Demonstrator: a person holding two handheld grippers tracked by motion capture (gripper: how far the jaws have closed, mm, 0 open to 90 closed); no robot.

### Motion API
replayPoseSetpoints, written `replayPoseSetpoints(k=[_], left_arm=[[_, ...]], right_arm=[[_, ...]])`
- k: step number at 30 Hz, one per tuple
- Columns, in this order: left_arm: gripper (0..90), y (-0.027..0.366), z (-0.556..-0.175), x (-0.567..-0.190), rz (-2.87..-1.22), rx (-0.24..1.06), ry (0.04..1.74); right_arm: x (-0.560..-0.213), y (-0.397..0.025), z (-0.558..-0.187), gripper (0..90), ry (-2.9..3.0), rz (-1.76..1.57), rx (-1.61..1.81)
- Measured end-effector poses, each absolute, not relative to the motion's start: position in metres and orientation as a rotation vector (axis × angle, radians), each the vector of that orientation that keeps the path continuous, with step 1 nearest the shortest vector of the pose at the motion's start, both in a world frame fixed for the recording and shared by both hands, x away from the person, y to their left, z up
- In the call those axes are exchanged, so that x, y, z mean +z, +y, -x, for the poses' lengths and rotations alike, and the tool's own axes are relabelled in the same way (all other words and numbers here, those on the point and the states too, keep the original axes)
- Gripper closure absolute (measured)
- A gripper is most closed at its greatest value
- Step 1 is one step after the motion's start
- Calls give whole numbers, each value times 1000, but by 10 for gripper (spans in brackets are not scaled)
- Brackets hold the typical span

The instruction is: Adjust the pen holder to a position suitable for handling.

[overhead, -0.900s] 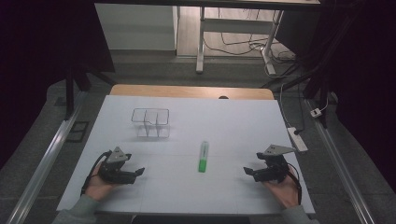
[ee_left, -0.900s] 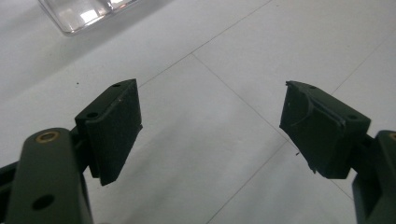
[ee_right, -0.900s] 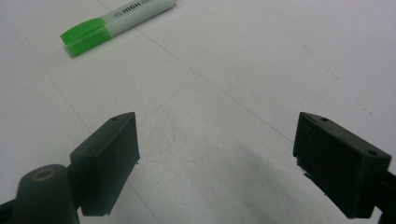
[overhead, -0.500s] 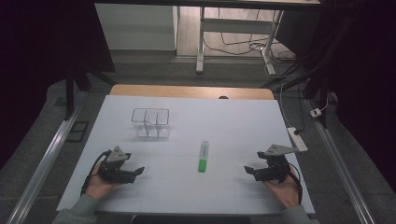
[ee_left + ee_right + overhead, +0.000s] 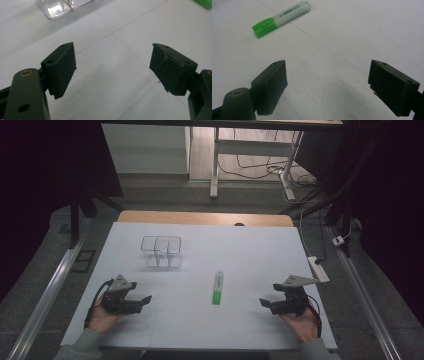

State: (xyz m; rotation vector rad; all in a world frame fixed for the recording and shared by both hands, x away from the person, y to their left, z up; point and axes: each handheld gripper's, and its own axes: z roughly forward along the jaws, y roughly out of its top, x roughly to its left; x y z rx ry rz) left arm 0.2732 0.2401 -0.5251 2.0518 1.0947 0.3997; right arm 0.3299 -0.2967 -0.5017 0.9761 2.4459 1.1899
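Note:
A green highlighter (image 5: pixel 217 288) lies on the white table (image 5: pixel 250 255), its green cap toward the near edge; the right gripper view has it (image 5: pixel 280 18) at upper left. A clear two-compartment holder (image 5: pixel 161 251) stands at the back left, and its corner (image 5: pixel 60 7) appears at the top of the left gripper view. My left gripper (image 5: pixel 143 300) rests near the front left, open, with nothing between its jaws (image 5: pixel 112 67). At the front right my right gripper (image 5: pixel 264 303) is open too, jaws wide over bare table (image 5: pixel 327 82), pointing toward the highlighter.
A wooden strip (image 5: pixel 205 218) borders the table's far edge. A white power strip (image 5: pixel 318 268) lies off the right edge. Metal rails (image 5: pixel 47 295) run along both sides. Desk legs and cables (image 5: pixel 260 165) stand on the floor beyond.
Both grippers have stayed almost where they were; the left one has shifted very slightly. The highlighter and holder have not moved.

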Motion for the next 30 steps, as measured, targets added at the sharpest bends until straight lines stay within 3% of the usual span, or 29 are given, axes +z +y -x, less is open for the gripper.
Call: replayPoseSetpoints(k=[30], left_arm=[[265, 267, -302, -510, -1999, 433, 1211]], right_arm=[[-501, -296, -336, 158, 2431, -974, 1197]])
